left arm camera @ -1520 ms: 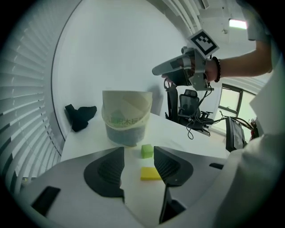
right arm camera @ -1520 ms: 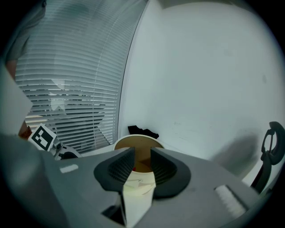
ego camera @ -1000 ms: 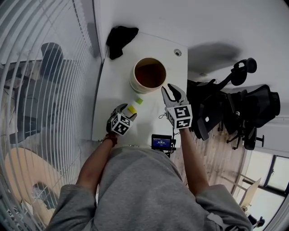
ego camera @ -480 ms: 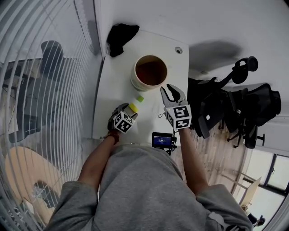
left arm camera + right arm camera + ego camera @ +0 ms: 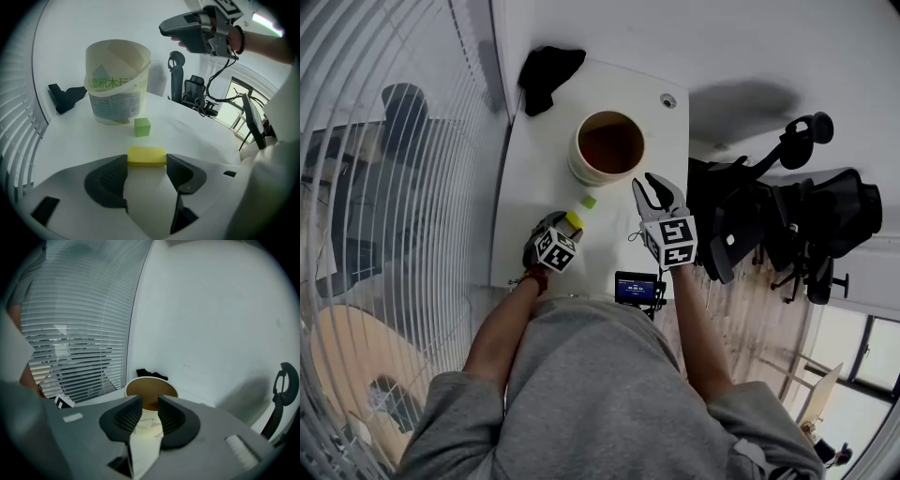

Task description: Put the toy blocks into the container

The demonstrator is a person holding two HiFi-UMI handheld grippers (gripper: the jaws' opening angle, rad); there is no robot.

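A yellow flat block (image 5: 146, 156) lies on the white table (image 5: 534, 178), with a small green cube (image 5: 142, 127) just beyond it. My left gripper (image 5: 146, 162) points steeply down at the yellow block (image 5: 574, 220). Its jaws have just been closing, and both tips now touch the block's ends. The cream paper bucket (image 5: 608, 148) stands upright past the green cube (image 5: 590, 202), its mouth open. My right gripper (image 5: 654, 192) hovers beside the bucket (image 5: 150, 392), above table height. Its jaws stand a little apart with nothing between them.
A black cloth (image 5: 546, 70) lies at the table's far corner by the blinds. A small screen device (image 5: 636, 291) sits at the near edge. Black office chairs (image 5: 806, 216) stand to the right of the table. A cable grommet (image 5: 667, 100) marks the far right corner.
My left gripper has sunk and edged forward onto the yellow block, so the block now sits between its tips. The right gripper has stayed put.
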